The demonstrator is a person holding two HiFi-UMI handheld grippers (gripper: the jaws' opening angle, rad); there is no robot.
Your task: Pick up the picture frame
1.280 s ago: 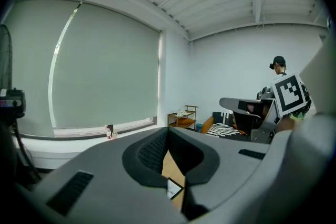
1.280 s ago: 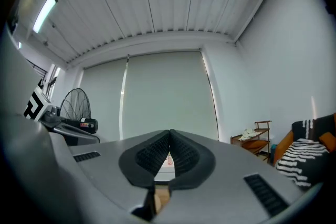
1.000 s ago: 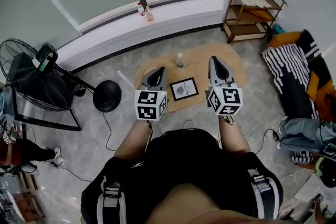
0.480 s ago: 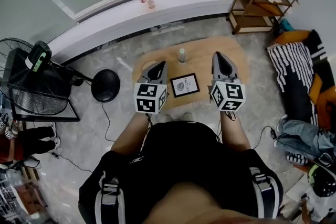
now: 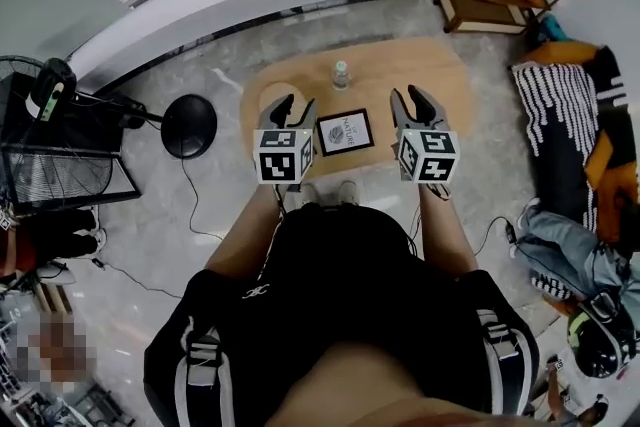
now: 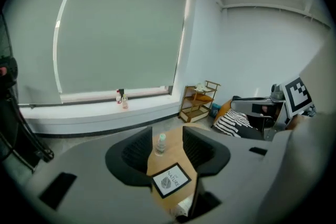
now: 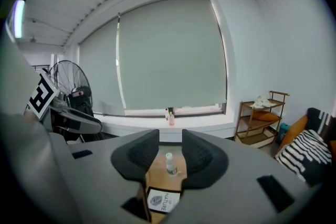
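While both grippers hang above the low wooden table (image 5: 425, 65), nothing is gripped yet, so I judge this to be the approach step of the pick-up. The left gripper (image 5: 295, 105) has just been opening its jaws, and they now stand wide apart with only air between them. Its own view looks past them to the tabletop below. The right gripper (image 5: 408, 97) has likewise just been opening. Its jaws are spread wide and bear on nothing.

The picture frame (image 5: 344, 132) rests on the table close to the middle of the near edge, the one on the person's side. In the head view it lies between the two grippers and apart from both. It seems to lie flat on its back, though at this small size I cannot rule out a slight tilt. A small clear bottle (image 5: 341, 75) stands upright behind it, towards the far edge and clear of the frame.

As I read it, the next move calls for lowering one or both grippers to the frame. The open jaws would then go over a side rail, or one gripper over each of two opposite sides. A thin frame lying flat gives little to bite on. A jaw will likely have to work under an edge, perhaps where the frame nears the table's near edge. The bottle behind should be kept out of the sweep.
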